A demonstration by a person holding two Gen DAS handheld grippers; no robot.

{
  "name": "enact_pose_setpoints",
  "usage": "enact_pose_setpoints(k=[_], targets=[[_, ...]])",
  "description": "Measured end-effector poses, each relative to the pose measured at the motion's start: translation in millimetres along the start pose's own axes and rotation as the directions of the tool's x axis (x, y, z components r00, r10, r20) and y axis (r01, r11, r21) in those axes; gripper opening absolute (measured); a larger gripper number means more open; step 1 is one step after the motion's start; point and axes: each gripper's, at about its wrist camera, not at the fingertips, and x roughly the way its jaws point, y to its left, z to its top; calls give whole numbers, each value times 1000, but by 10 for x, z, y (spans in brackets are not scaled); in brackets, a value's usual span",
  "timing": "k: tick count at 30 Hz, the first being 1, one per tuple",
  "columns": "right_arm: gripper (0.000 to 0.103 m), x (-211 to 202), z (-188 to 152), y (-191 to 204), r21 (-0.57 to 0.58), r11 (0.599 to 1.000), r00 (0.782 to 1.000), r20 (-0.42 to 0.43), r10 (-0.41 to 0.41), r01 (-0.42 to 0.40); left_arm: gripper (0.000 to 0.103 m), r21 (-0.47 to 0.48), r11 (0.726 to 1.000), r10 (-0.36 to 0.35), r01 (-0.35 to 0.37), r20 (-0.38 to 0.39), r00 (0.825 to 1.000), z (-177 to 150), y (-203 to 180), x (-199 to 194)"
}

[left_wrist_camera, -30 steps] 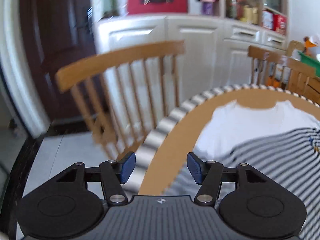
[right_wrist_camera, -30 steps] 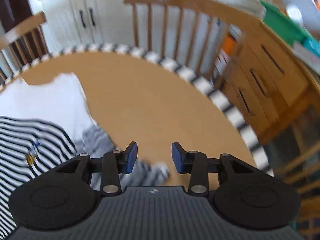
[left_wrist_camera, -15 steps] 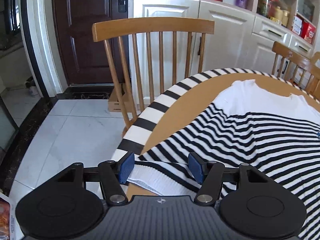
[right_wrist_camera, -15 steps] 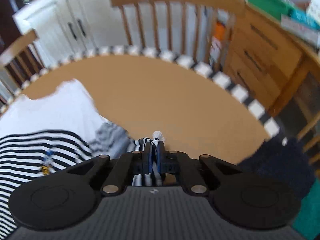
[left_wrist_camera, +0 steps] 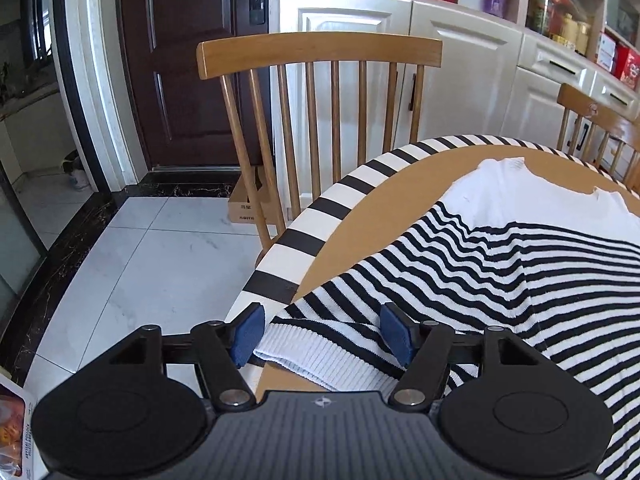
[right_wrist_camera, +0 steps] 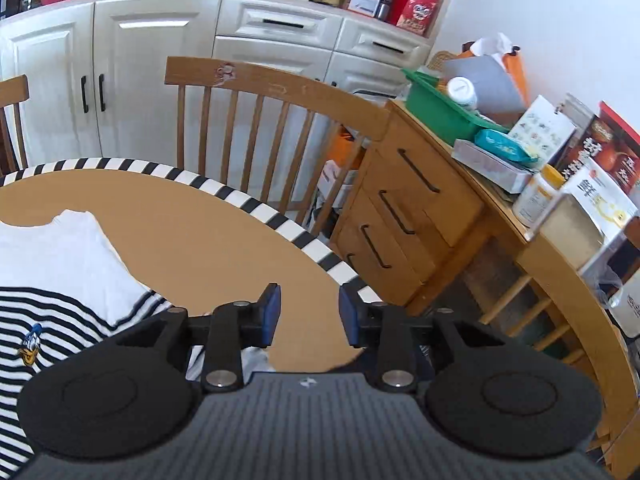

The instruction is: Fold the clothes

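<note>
Nearest, the left gripper (left_wrist_camera: 322, 334) is spreading its jaws around the ribbed cuff of the striped sweater (left_wrist_camera: 500, 280), pads off the cloth. The right gripper (right_wrist_camera: 308, 314) is opening too, over bare tabletop, nothing between. The sweater lies flat on the round table (right_wrist_camera: 208, 216). Beyond, a green bin (right_wrist_camera: 436, 108) holds a white bottle (right_wrist_camera: 462, 92) on the wooden sideboard (right_wrist_camera: 404, 208); white cabinets (left_wrist_camera: 452, 80) stand behind.

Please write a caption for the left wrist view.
Left hand-held gripper, jaws opening, straddles the ribbed cuff of a striped sweater on the table.
</note>
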Motion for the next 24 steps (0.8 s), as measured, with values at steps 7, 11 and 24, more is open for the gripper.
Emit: enact_pose_setpoints(k=[7, 11, 24], targets=[[33, -24, -366, 60, 74, 978, 977, -69, 200, -195, 72, -11, 1000, 14, -14, 0, 1000, -16, 39, -11], [33, 4, -304, 367, 59, 959, 960, -26, 278, -276, 67, 35, 999, -40, 36, 135, 990, 256, -140, -77], [51, 1251, 614, 1702, 19, 880, 877, -76, 475, -475, 77, 361, 894, -275, 264, -22, 961, 1224, -1575, 1312]])
